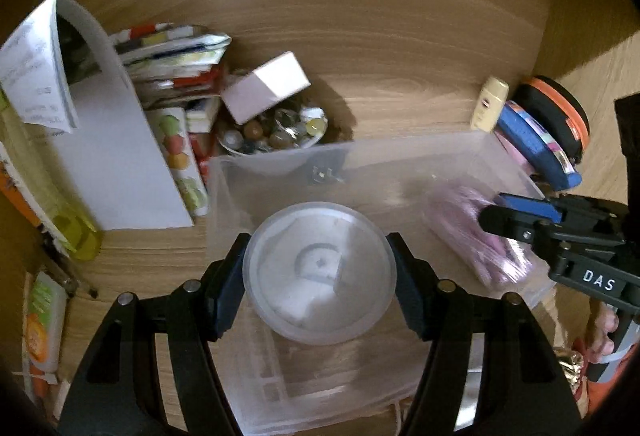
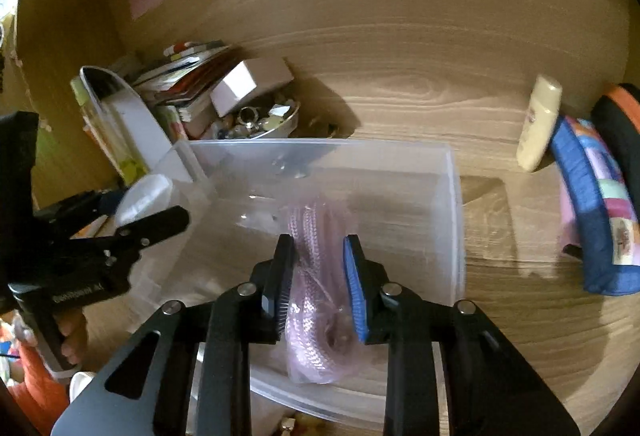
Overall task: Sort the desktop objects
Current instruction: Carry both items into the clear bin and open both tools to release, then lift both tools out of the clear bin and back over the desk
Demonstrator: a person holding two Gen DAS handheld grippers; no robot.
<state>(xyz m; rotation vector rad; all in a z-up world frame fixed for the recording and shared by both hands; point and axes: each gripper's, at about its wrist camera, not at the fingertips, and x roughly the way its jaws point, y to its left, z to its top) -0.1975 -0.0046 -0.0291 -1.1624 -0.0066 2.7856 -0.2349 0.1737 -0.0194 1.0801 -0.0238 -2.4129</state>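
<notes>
Wood grain ran across the whole desk (image 1: 400, 48), pale and smooth. Far left, a curved white sheet (image 1: 116, 156) leaned beside a stack of glossy booklets (image 1: 172, 64), and a small pink-white box (image 1: 266, 86) sat tilted on a shallow bowl of round beads (image 1: 276, 132).

In the middle stood a clear plastic tub (image 2: 452, 204), rectangular with soft frosted walls. The left gripper (image 1: 320, 278) hung over its near-left part, its black fingers pinched on either side of a round, frosted plastic container (image 1: 320, 272) with a flat lid; something white showed dimly through it. The hand holding that gripper was visible from the right wrist camera, low at the left edge.

The right gripper (image 2: 318, 286) reached in over the tub's near edge, its blue-padded fingers set close on a clear bag of pink braided cord (image 2: 310, 300), which lay lengthwise in the tub. The bag touched the left pad; whether the right pad pressed it I could not tell.

Right of the tub, a cream bottle (image 2: 538, 124) lay near a blue fabric pouch (image 2: 588, 220) and an orange-rimmed black case (image 1: 560, 116).
</notes>
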